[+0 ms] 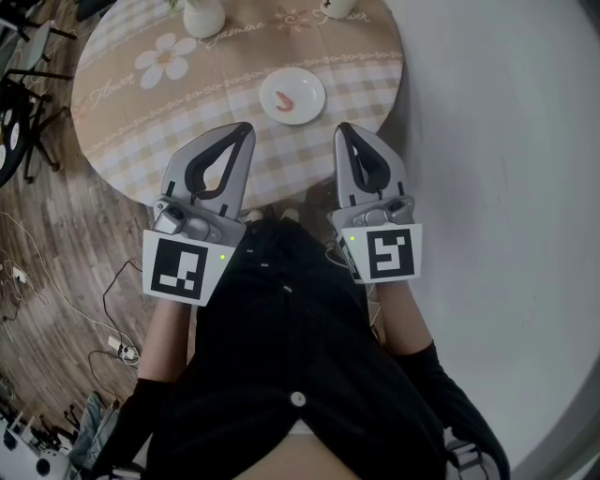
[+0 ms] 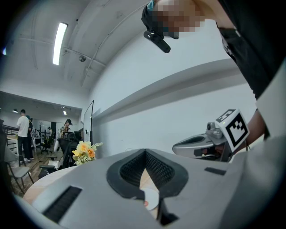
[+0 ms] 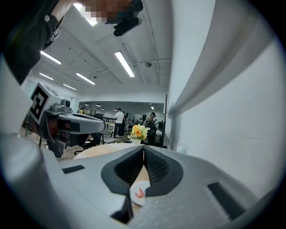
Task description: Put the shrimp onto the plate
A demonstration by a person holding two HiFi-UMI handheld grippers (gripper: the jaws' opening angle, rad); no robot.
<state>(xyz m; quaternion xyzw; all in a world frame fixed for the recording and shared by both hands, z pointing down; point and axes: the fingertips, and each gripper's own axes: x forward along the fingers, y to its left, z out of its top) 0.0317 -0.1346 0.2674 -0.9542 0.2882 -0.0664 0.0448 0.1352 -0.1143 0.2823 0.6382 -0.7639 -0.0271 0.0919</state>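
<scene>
On the plate (image 1: 317,86) lies the shrimp (image 1: 287,97).

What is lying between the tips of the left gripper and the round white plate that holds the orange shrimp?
In the head view, only bare beige checked tablecloth separates the left gripper from the round white plate.

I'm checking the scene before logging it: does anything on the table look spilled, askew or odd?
Nothing stands out. The shrimp lies inside the white plate, which sits flat on the tablecloth; the vase stands upright. The left claw and right claw are shut and empty, short of the plate.
</scene>
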